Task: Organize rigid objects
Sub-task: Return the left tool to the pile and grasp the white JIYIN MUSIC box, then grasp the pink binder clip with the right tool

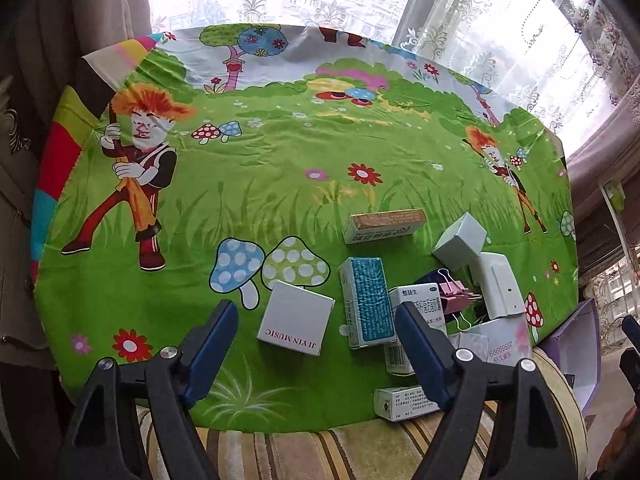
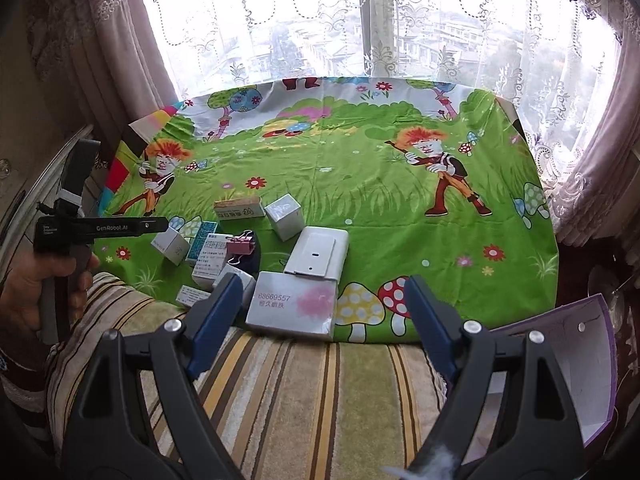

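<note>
Several small boxes lie near the front edge of the cartoon tablecloth [image 1: 280,168]. In the left wrist view my left gripper [image 1: 320,324] is open and empty, its fingers either side of a white "JI YIN MUSIC" box [image 1: 296,318] and a teal-topped box [image 1: 366,300]. A pink binder clip [image 1: 456,292] and a white plastic device [image 1: 500,284] lie to the right. In the right wrist view my right gripper [image 2: 320,300] is open and empty, just before a white box with a pink print [image 2: 294,308]. The white device [image 2: 318,254] lies behind it.
A purple-edged open box [image 2: 576,352] stands at the right, off the cloth. A striped cushion [image 2: 300,392] runs along the front edge. The far half of the cloth [image 2: 360,168] holds no objects. Curtains and a window are behind the table. The left gripper's body [image 2: 92,228] shows at left.
</note>
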`<state>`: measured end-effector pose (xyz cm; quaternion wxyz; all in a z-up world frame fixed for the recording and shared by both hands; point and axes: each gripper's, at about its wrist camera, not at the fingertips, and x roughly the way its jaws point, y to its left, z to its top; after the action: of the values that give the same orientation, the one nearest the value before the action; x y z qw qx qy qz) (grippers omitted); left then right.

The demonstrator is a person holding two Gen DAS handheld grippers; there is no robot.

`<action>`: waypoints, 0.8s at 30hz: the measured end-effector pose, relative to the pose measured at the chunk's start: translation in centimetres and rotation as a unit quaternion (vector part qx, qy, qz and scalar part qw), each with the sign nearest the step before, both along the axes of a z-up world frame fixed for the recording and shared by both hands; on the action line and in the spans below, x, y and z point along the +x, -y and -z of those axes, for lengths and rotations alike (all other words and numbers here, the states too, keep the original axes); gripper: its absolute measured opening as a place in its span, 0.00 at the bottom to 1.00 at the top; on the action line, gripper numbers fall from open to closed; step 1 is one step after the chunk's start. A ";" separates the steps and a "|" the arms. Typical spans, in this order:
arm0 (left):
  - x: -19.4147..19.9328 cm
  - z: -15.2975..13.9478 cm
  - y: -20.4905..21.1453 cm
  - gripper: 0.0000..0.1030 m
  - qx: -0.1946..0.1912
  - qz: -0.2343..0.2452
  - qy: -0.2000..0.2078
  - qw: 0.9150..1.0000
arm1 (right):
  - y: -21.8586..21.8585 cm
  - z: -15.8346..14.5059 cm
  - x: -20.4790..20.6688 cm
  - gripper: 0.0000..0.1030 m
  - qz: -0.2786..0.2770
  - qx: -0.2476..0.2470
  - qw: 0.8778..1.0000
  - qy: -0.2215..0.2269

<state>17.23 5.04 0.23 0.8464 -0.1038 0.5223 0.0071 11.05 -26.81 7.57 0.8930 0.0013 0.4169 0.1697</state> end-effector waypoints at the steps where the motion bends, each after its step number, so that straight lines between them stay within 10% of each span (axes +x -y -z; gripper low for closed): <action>1: 0.1 0.5 -0.1 0.79 0.000 -0.001 -0.001 1.000 | -0.4 0.2 0.4 0.83 0.002 0.006 1.000 -0.004; 6: 0.2 3.8 -0.1 0.78 0.001 0.005 -0.022 1.000 | -2.8 1.4 1.9 0.83 0.011 0.033 0.999 -0.022; 14: 0.4 5.3 -0.3 0.46 -0.006 0.005 -0.040 0.999 | -8.1 4.9 4.3 0.83 -0.020 0.023 0.998 -0.063; 24: -0.6 5.1 -0.7 0.43 -0.012 -0.009 -0.018 1.000 | -12.5 7.5 7.2 0.82 -0.043 -0.008 0.994 -0.100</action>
<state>16.63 5.77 -4.84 0.8355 -0.1185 0.5365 0.0103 18.22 -14.35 0.06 0.8386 -0.0070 0.5054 0.2032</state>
